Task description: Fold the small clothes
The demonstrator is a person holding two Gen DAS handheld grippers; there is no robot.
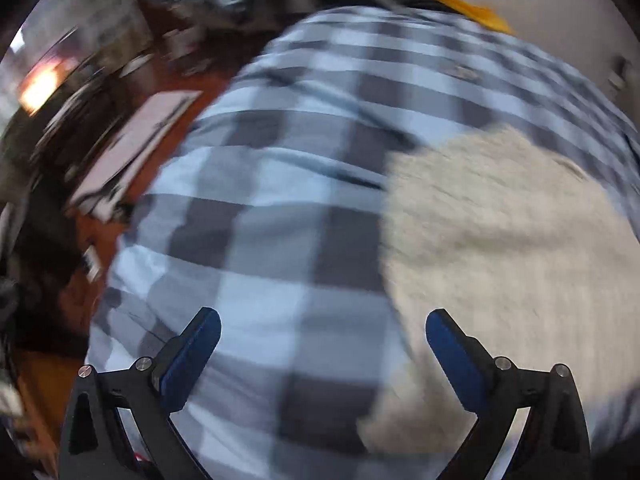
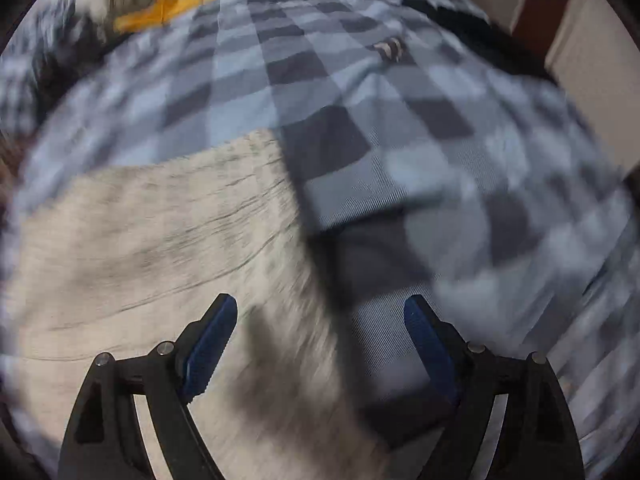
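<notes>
- Checked cloth in blue, grey and dark squares covered the bed (image 1: 280, 168), and we saw it in both pictures (image 2: 400, 112).
- On that cover lay a small cream garment (image 1: 500, 220), fuzzy and pale, spread out flat.
- From the left wrist view, the cream garment sat to the right side, and its edge ran down the middle of the picture.
- From the right wrist view, the cream garment (image 2: 140, 232) sat to the left side, with grey streaks across it.
- We held the left tongs (image 1: 324, 332) above the bed, pointing down at it.
- Its blue fingers (image 1: 196, 356) stood spread wide, with nothing between them.
- One finger hung over the checked cover and the other over the edge of the cream garment.
- We held the right tongs (image 2: 320, 320) the same way, and they were spread wide too, pinching nothing.
- Its left finger (image 2: 212, 340) hung over the cream garment, and its right finger over the checked cover.
- Dark shadows fell on the cloth between those fingers.
- Both pictures were smeared and blurry, so small things were hard to make out.
- Something orange (image 1: 464, 8) lay at the far end of the bed (image 2: 160, 12).
- A reddish-brown floor (image 1: 100, 240) with blurry stuff on it showed beside the bed in the left wrist view.
- A small dark thing (image 2: 390, 49) lay far off on the cover, and we could not tell what it was.
</notes>
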